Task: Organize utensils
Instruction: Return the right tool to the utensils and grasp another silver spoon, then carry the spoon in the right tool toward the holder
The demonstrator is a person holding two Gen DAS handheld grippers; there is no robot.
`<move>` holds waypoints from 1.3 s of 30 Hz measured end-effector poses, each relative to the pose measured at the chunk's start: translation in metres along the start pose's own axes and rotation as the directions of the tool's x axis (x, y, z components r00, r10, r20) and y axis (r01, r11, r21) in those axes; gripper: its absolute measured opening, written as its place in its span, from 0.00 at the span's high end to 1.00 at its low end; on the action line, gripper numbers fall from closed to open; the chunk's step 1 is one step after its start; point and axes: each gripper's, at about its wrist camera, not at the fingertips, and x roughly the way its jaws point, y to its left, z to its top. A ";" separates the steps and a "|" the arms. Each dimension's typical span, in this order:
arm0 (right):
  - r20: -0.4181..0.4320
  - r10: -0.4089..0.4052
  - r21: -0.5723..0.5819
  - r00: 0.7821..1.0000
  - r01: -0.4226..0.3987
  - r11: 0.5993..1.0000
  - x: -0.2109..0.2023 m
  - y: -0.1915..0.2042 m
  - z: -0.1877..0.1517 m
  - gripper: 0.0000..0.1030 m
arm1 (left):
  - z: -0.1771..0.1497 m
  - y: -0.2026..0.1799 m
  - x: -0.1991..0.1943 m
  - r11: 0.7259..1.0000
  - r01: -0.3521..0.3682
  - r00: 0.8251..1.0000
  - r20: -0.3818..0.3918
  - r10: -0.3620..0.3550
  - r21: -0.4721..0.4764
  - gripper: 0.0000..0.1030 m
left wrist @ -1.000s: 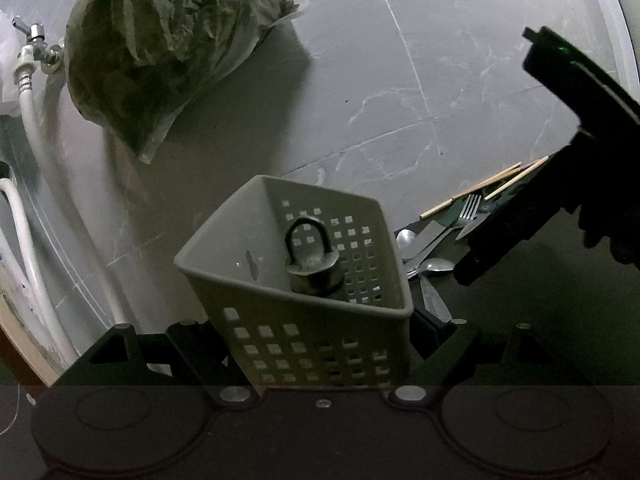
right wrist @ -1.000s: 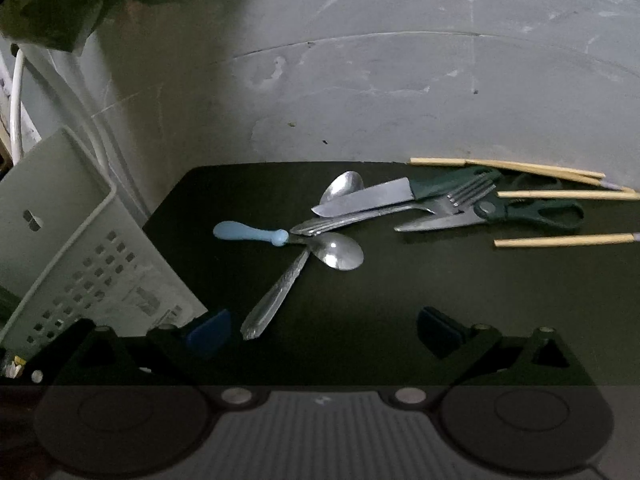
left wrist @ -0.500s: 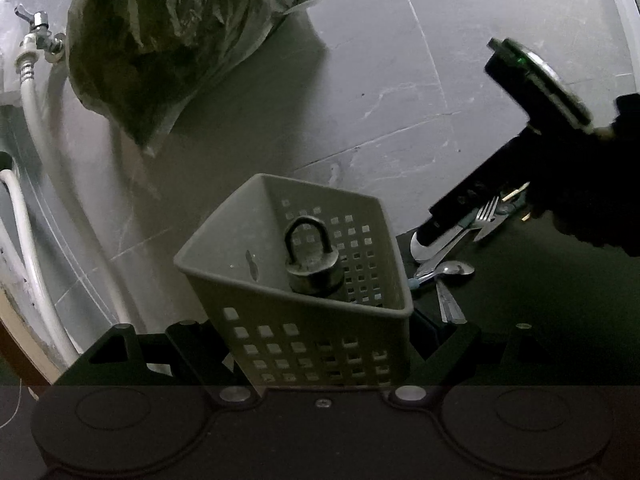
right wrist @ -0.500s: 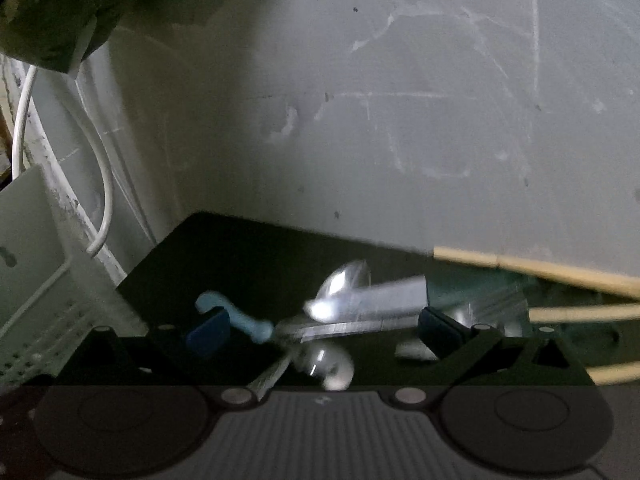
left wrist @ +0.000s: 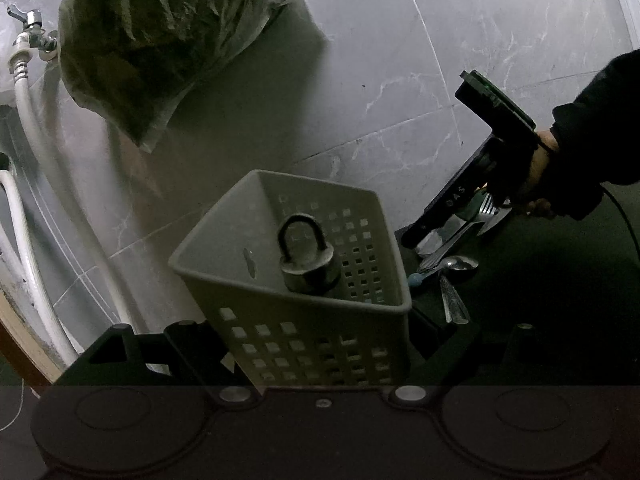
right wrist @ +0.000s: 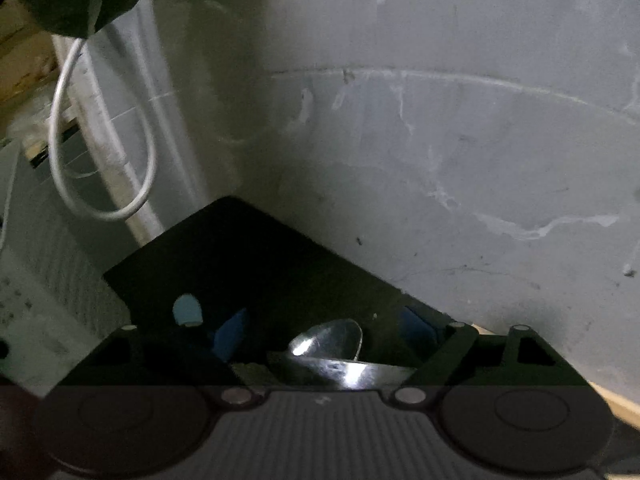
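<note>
A grey perforated basket (left wrist: 320,344) with a padlock (left wrist: 308,268) inside sits between my left gripper's (left wrist: 320,360) fingers. The pads touch its sides while the jaws are easing open. To its right, on a black mat (left wrist: 540,280), lie a spoon (left wrist: 460,264), a fork (left wrist: 486,208) and a blue-handled utensil (left wrist: 415,279). My right gripper (left wrist: 416,240), held by a hand in a dark sleeve, tips down onto this pile. In the right wrist view its jaws are closing around a spoon bowl (right wrist: 332,338) and a knife blade (right wrist: 352,372), without the blue pads (right wrist: 228,336) touching them.
A plastic bag of greens (left wrist: 160,40) hangs on the tiled wall above a tap (left wrist: 28,20) and white hoses (left wrist: 24,120). A white cable loop (right wrist: 60,140) hangs at the left. A chopstick (right wrist: 616,400) lies at the mat's right edge.
My right gripper has come down and forward onto the cutlery pile and rolled, so the spoon now sits between its fingers. The basket in the left gripper has stayed put.
</note>
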 end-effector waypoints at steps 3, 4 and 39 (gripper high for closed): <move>-0.045 0.039 -0.015 0.998 -0.040 0.999 0.003 -0.011 0.000 0.23 | 0.000 0.000 0.001 1.000 -0.003 1.000 -0.004 0.003 0.002 0.14; -0.056 0.052 -0.015 0.997 -0.053 0.999 0.003 -0.014 0.000 0.25 | 0.000 0.000 0.001 1.000 -0.005 1.000 -0.006 0.005 0.003 0.14; 0.225 0.009 0.365 0.974 -0.093 0.926 -0.019 -0.009 -0.022 0.98 | -0.003 0.009 -0.001 0.996 0.004 0.999 -0.037 -0.007 -0.089 0.16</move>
